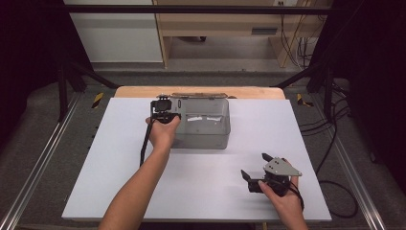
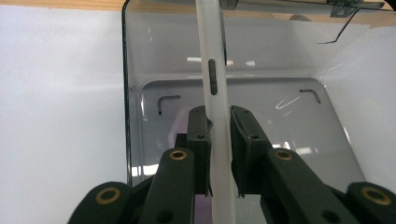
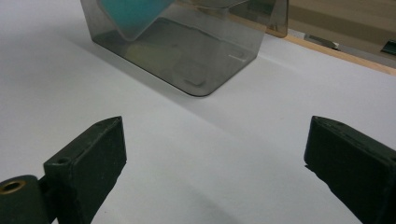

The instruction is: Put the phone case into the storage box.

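A smoky clear plastic box point(image 1: 210, 136) stands at the back middle of the white table. My left gripper point(image 1: 164, 111) reaches over the box's left end. It is shut on a thin flat case point(image 2: 215, 70), which the left gripper view shows edge-on: a whitish translucent rim with a dark slot. The case hangs down into the box point(image 2: 289, 60). In the right gripper view its teal face point(image 3: 135, 14) shows through the box wall point(image 3: 210, 60). My right gripper point(image 1: 253, 165) rests near the table's front right. Its jaws stand wide open point(image 3: 215, 140) with only bare table between them.
The white table top point(image 1: 119, 167) spreads around the box. The box's lid point(image 1: 198, 95) lies back along the wooden strip at the far edge. Metal rails and cables run along both sides of the table.
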